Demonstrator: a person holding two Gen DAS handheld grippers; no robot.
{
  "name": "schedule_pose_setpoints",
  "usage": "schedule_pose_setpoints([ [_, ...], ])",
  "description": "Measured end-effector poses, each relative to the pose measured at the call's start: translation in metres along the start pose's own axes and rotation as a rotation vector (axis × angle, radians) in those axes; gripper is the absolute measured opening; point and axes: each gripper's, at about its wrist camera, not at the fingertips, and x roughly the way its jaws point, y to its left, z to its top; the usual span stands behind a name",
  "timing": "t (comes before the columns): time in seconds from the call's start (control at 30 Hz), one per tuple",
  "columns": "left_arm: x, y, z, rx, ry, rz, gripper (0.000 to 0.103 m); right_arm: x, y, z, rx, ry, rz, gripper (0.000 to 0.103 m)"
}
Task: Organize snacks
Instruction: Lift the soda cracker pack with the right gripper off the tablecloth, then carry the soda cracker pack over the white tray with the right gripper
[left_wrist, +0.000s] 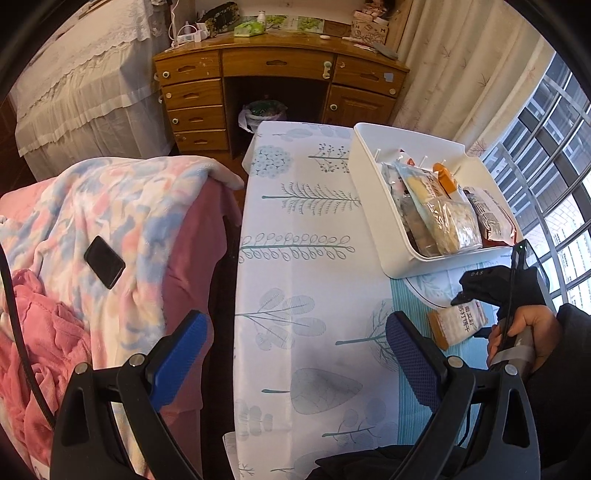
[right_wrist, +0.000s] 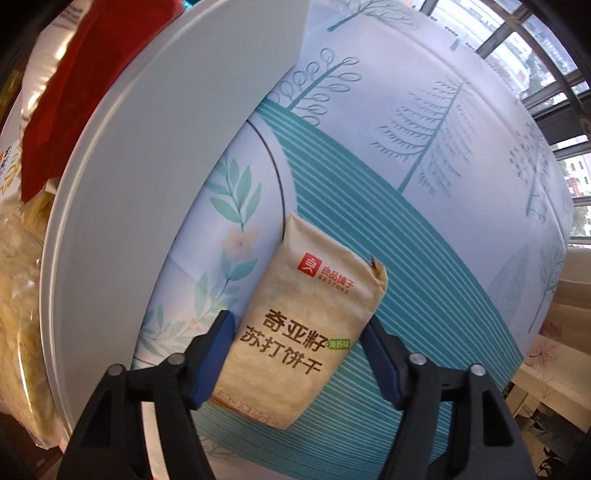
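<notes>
From the left wrist camera, the left gripper (left_wrist: 295, 354) hangs released over the near left edge of the bench (left_wrist: 306, 258), its blue pads spread wide with nothing between them. The bench wears a pale cloth printed with trees and leaves. A white bin (left_wrist: 373, 206) sits toward the far right corner, packed with upright snack bags (left_wrist: 448, 218). Just in front of the bin, near the right edge, a single cracker packet (left_wrist: 456, 326) lies flat on a teal-striped patch of the cloth, under the right gripper, which a hand (left_wrist: 524, 336) in a dark sleeve holds above it. Left of the bench, a black phone (left_wrist: 104, 262) rests on a pastel blanket (left_wrist: 110, 221) draped over pink bedding. Beyond the far edge stands a wooden desk (left_wrist: 280, 74) with drawers.

From the right wrist camera, the right gripper (right_wrist: 299, 354) points down at the cracker packet (right_wrist: 303, 325), its blue pads straddling the packet's lower half. The left pad sits at the packet's edge, while a sliver of gap shows beside the right pad; whether either pad presses is hard to tell, and the packet lies flat on the striped cloth, so the grip reads as loose rather than clenched. The bin's white wall (right_wrist: 155, 166) rises just left of the packet, with a red bag (right_wrist: 85, 74) showing above its rim.
</notes>
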Motion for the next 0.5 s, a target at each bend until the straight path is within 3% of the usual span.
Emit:
schedule_pose_setpoints([
  [0.27, 0.001, -0.01, 0.005, 0.021, 0.005, -0.02, 0.097, -0.002, -0.038, 0.002, 0.077, 0.096, 0.023, 0.065],
  [0.5, 0.0, -0.049, 0.011, 0.068, -0.001, -0.06, 0.097, -0.037, -0.092, 0.022, 0.111, 0.064, 0.051, 0.065],
])
